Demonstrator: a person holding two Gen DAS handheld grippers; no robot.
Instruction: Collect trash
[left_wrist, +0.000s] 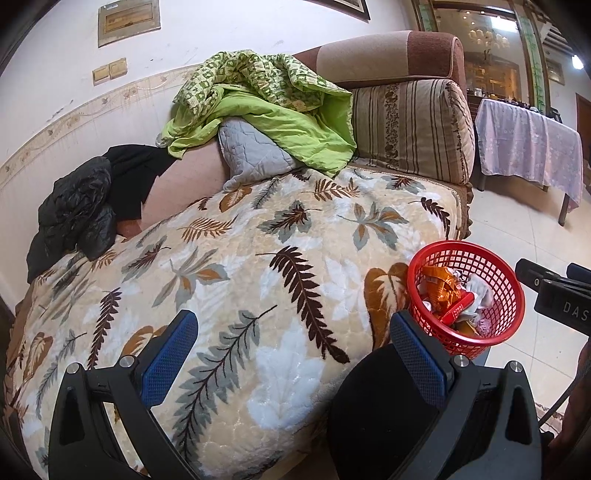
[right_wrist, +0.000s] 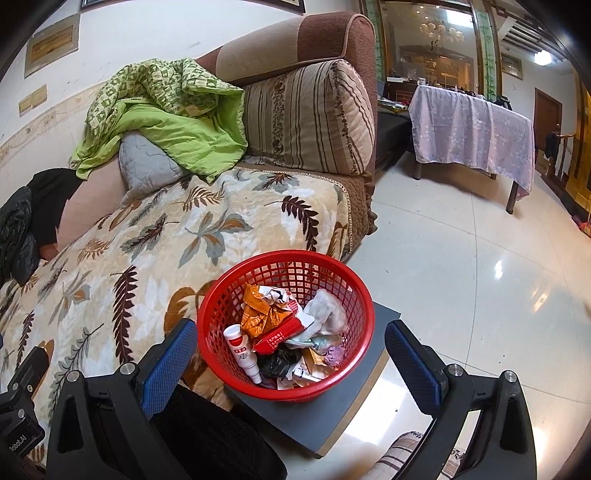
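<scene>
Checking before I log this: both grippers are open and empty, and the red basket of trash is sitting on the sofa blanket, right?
Not quite. The red basket sits on a dark grey board beside the sofa, not on the blanket; the right wrist view shows it.

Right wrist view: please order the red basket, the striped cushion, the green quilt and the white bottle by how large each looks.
1. Green quilt and striped cushion: alike, not ranked.
2. Red basket: near the camera, so the rank is unsure.
3. White bottle: clearly smallest.

Green quilt (left_wrist: 266, 110) (crumpled) lies on the leaf-print blanket (left_wrist: 258, 258).
</scene>
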